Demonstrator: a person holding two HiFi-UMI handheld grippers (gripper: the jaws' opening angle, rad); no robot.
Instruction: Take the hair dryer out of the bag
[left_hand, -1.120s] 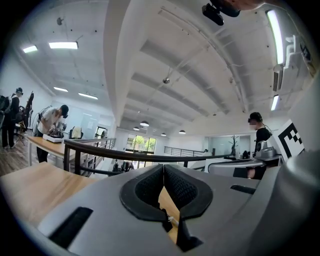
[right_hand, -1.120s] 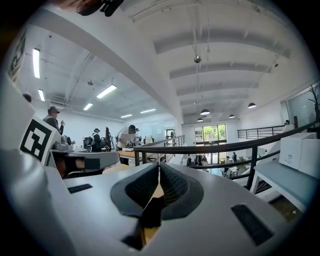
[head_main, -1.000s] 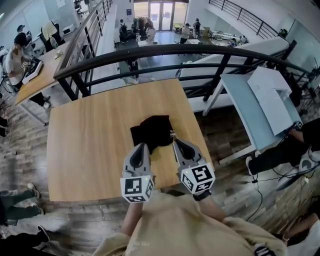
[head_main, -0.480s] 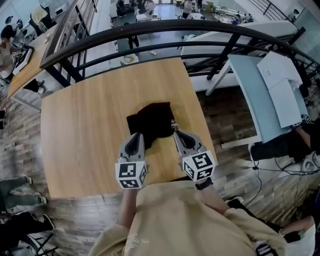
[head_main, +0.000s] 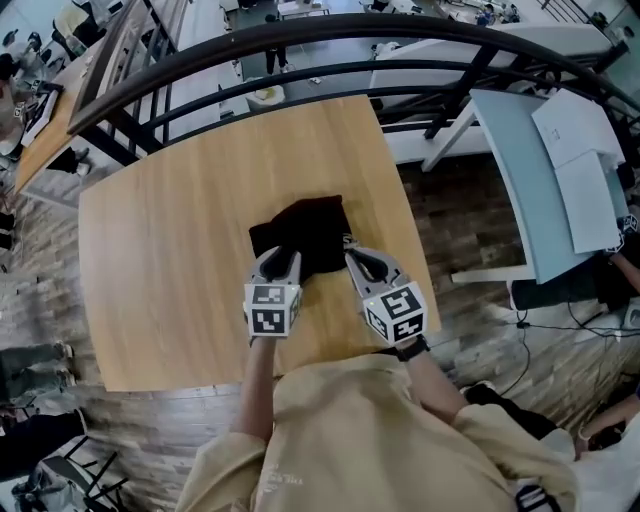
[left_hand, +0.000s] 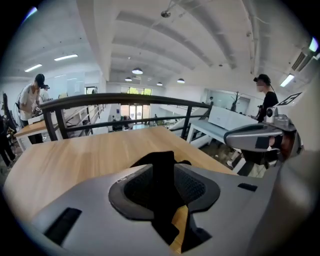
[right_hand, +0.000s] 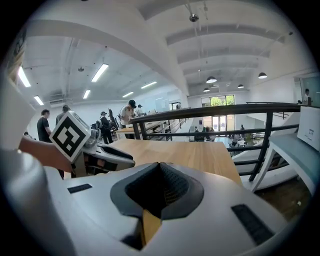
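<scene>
A black cloth bag (head_main: 300, 230) lies crumpled on the wooden table (head_main: 170, 250); no hair dryer shows outside it. My left gripper (head_main: 283, 258) is at the bag's near left edge. Its jaws have just been opening and stand apart, and in the left gripper view (left_hand: 162, 172) the bag (left_hand: 162, 160) fills the gap without being pinched. My right gripper (head_main: 352, 256) sits at the bag's near right corner, shut with nothing between its jaws (right_hand: 160, 167). The right gripper view shows only bare table ahead and the left gripper (right_hand: 95, 155) beside it.
A black metal railing (head_main: 300, 40) runs along the table's far edge. A pale blue table (head_main: 540, 190) with white sheets stands to the right across a gap. The table's near edge is just behind my grippers. People work at desks far off.
Both grippers have come down and forward to the bag's near edge. The left gripper now touches the bag's left corner. The head view has tilted further down.
</scene>
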